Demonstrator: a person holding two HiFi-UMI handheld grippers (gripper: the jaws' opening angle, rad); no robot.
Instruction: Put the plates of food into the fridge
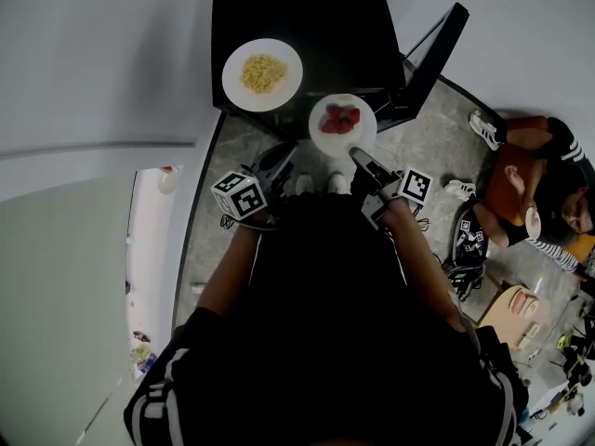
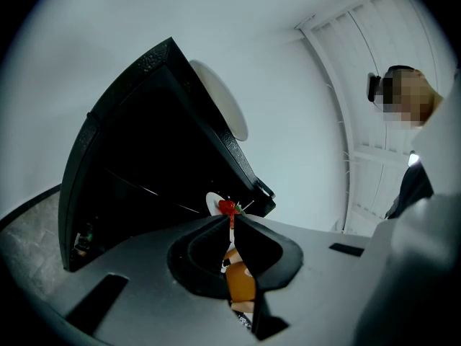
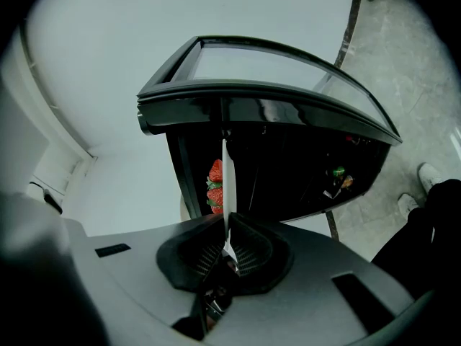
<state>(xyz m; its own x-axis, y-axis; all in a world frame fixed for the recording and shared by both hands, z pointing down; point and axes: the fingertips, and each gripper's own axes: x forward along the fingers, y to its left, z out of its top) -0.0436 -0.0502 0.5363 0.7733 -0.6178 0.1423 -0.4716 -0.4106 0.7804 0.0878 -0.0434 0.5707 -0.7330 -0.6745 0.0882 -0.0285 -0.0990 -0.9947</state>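
Observation:
A white plate of strawberries (image 1: 342, 124) hangs in front of the open black fridge (image 1: 307, 17). My right gripper (image 1: 361, 159) is shut on its near rim. In the right gripper view that plate (image 3: 225, 179) stands edge-on as a thin white line between the pads of the right gripper (image 3: 227, 225), with the strawberries (image 3: 215, 186) to its left. My left gripper (image 1: 284, 156) sits just left of the plate, its jaws shut and nothing seen gripped. From the left gripper (image 2: 230, 218) the strawberry plate (image 2: 216, 205) shows just past the tips. A second plate with yellow food (image 1: 263, 74) rests on the fridge top.
The fridge door (image 1: 432, 59) stands open to the right, its glass pane (image 3: 288, 63) above the dark interior, where small items (image 3: 337, 173) lie. A person (image 1: 535, 189) sits on the stone floor at the right, shoes (image 1: 483, 128) nearby. A white wall lies to the left.

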